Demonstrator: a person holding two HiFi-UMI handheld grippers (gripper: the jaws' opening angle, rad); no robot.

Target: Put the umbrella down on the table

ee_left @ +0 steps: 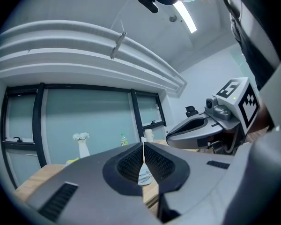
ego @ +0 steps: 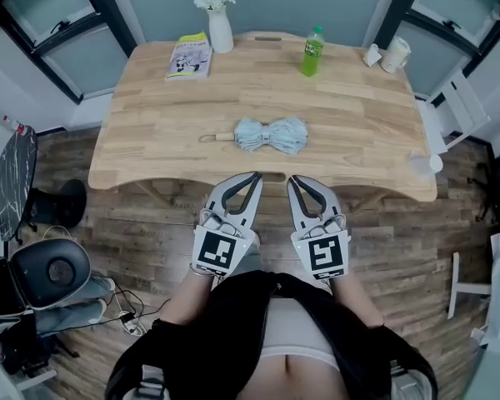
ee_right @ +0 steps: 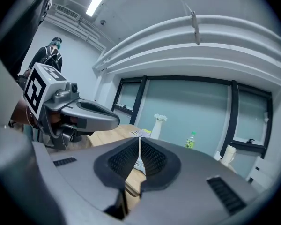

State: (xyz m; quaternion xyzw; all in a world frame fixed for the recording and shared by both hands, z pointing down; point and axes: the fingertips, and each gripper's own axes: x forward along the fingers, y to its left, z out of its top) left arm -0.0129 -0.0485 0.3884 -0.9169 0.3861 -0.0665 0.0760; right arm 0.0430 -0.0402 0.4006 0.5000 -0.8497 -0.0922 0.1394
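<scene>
Left gripper (ego: 255, 176), right gripper (ego: 292, 179): jaws together, empty. Umbrella (ego: 271, 135) flat on surface (ego: 358, 123). Risk: a bump could roll it off the near edge.

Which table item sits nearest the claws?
The folded pale-blue umbrella, lying centrally; vase, booklet, green bottle and cup are all at the far edge.

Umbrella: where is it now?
In the head view the umbrella lies flat on the table, centred near its front edge, apart from the vase and bottle at the far edge.
</scene>
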